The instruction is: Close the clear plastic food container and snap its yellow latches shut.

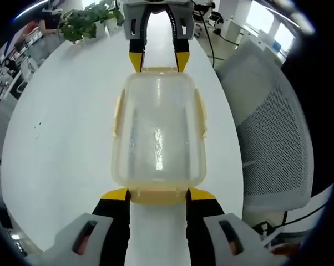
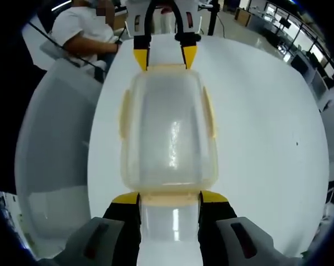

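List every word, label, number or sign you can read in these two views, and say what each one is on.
None can be read.
The clear container and its yellow latches carry no visible print.
Tiny markings on the far tongs are too small to read.
The white table is unmarked.

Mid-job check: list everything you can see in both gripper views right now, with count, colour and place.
Food container: one, clear with yellow latches, lid on, lying on the table between the two grippers.
Table: one, white, under the container.
Mesh chair: one, grey-white, at the table's edge in the left gripper view.
Potted plant: one, green, at the table's far end.
Seated person: one, white shirt, beyond the table in the right gripper view.
Left gripper: yellow-tipped black jaws either side of one end latch.
Right gripper: same, at the opposite end latch.
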A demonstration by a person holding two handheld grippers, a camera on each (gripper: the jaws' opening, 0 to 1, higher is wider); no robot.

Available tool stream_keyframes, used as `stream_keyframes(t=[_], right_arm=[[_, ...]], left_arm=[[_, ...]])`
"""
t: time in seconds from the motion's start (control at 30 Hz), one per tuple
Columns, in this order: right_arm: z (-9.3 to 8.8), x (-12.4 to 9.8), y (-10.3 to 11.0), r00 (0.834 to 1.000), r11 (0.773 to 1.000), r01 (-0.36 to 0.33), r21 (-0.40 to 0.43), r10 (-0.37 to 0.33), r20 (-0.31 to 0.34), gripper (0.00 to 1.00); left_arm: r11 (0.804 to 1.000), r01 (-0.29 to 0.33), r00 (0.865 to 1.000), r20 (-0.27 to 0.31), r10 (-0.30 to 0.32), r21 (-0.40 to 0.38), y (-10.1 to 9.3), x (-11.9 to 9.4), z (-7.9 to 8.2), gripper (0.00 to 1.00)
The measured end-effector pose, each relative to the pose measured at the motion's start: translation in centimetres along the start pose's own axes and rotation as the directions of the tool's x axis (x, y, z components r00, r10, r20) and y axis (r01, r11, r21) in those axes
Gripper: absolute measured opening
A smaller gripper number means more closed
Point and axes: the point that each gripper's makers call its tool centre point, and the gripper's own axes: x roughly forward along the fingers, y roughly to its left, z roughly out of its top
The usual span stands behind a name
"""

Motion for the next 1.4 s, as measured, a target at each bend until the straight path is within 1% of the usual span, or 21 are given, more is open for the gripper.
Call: stream_keyframes(t=[0.2,0.43,0.5,0.7,0.97,1.2,1.4], right_arm=[[-1.3,-0.3,0.2,1.0,1.0,-0.006,0.004,0.006,-0.003,0.38],[-3.0,-0.6,0.1,1.0,1.0,-0.009,0.007,0.009,-0.006,0.38],[-3.4,-0.7,0.0,1.0,1.0,-0.004,0.01,0.004,-0.008,0.38],[-4.7,-1.0,-0.2,1.0,1.0,0.0,0.015,0.001,-0.011,0.38],[-6.9,-1.4,-0.1,1.0,1.0,0.001,0.027,0.0,-0.026,0.38],[-8.4,-1.6,-0.3,0.999,1.0,0.003,0.026,-0.002,-0.038,0.38],[-9.5,-1.8,-0.2,0.999,0.999,0.007,0.033,-0.006,-0.042,0.38]], left_arm=[[1.0,0.011,1.0,-0.007,-0.011,0.002,-0.1,0.8,1.2,0.38],[1.0,0.017,1.0,-0.001,-0.017,0.002,-0.2,1.6,2.7,0.38],[1.0,0.005,1.0,0.0,-0.005,0.008,0.1,1.8,3.1,0.38],[1.0,0.008,1.0,0.006,-0.008,0.008,0.2,2.3,4.3,0.38],[1.0,0.016,1.0,0.013,-0.016,0.017,0.3,3.5,6.2,0.38],[1.0,0.017,1.0,0.016,-0.017,0.015,0.2,4.4,7.4,0.38],[1.0,0.019,0.999,0.031,-0.02,0.022,0.3,4.8,8.3,0.38]])
